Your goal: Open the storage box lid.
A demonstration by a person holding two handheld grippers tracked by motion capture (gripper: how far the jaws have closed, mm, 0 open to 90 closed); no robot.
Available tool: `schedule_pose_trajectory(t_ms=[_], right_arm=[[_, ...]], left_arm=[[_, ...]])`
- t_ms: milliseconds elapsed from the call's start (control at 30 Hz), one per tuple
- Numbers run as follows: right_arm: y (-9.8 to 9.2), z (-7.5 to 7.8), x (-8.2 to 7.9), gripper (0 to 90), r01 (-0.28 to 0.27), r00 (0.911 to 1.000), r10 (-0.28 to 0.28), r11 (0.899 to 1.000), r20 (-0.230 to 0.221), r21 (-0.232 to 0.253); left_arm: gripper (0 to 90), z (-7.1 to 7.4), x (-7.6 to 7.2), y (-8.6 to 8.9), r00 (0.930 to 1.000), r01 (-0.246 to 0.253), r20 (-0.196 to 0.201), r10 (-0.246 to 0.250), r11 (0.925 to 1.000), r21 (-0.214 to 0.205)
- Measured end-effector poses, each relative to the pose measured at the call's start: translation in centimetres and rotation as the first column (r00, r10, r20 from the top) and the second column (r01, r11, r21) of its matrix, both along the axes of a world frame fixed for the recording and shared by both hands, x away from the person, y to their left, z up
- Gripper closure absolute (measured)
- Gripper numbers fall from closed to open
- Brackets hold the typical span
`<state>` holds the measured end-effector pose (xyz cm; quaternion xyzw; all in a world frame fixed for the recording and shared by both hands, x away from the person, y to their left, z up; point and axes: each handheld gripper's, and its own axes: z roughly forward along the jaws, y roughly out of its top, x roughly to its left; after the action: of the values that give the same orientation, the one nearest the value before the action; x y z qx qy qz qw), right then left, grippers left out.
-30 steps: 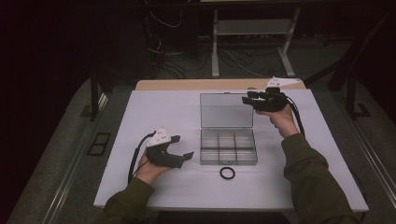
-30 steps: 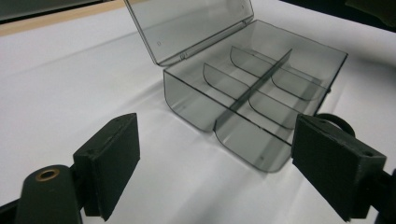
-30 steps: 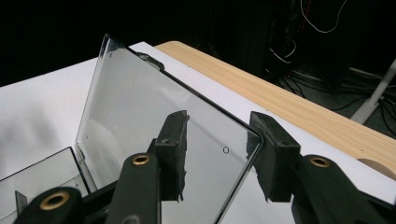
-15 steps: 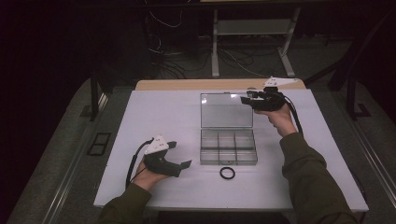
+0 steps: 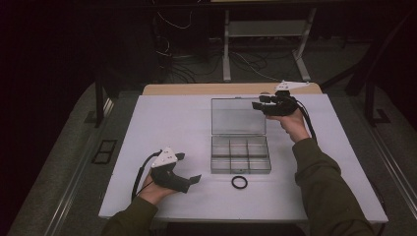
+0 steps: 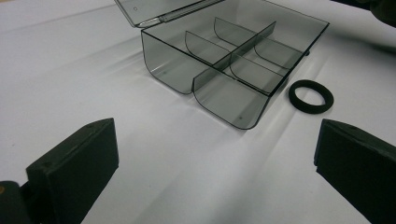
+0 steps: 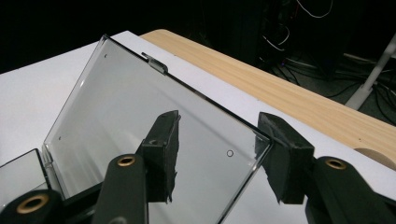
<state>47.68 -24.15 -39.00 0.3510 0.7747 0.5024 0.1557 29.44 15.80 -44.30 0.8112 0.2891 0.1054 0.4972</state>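
Since the earlier frames, the left gripper (image 5: 189,168) has slid back from the organiser box (image 5: 240,154) toward the near left of the table (image 5: 162,118), and its jaws have just been opening; they now stand spread wide with nothing between them. Across the table, the right gripper (image 5: 256,105) sits at much the same spot by the lid (image 5: 238,116), and its jaws have just been opening too.

At the middle of the white table lies the clear smoky box, its lid swung open and lying back toward the far edge. Dividers split the tray into small compartments, and in the left gripper view (image 6: 236,65) all the visible ones look bare. In the right gripper view the right gripper (image 7: 217,154) straddles the far right corner of the lid (image 7: 140,116): one jaw lies over the lid's face, the other outside its edge, with the corner between them. Whether the outer pad touches the edge I cannot tell; the inner one seems to stand off, so the grip reads as released.

Just beside the box's near right corner lies a black ring (image 5: 239,182), flat on the table and apart from the box. In the left gripper view this ring (image 6: 310,96) lies to the right of the box, well ahead of the open left gripper (image 6: 215,163).

Beyond the table's far edge runs a wooden strip (image 5: 206,89), with cables on the dark floor behind it.
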Motion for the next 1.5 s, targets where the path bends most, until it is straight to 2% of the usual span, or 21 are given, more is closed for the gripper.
schedule_pose_trajectory(t_ms=[567, 700, 1500], right_arm=[[0.1, -1.2, 1.1, 46.2, 0.016, 0.9992, -0.016, 1.0, -0.037, 0.011], [0.3, -1.3, 1.2, 44.5, 0.015, 0.9993, -0.015, 1.0, -0.035, 0.0], [0.2, -3.7, 2.5, 40.8, 0.034, 0.9936, -0.032, 0.999, -0.108, 0.014]], left_arm=[[0.0, -0.1, 0.0, -0.1, 0.9999, 0.007, -0.011, -0.007, 0.9999, -0.008], [0.0, -0.1, 0.1, -0.1, 0.9998, 0.015, -0.011, -0.015, 0.9999, -0.005], [0.0, -0.2, 0.1, -0.1, 0.9996, 0.02, -0.022, -0.02, 0.9998, -0.006]])
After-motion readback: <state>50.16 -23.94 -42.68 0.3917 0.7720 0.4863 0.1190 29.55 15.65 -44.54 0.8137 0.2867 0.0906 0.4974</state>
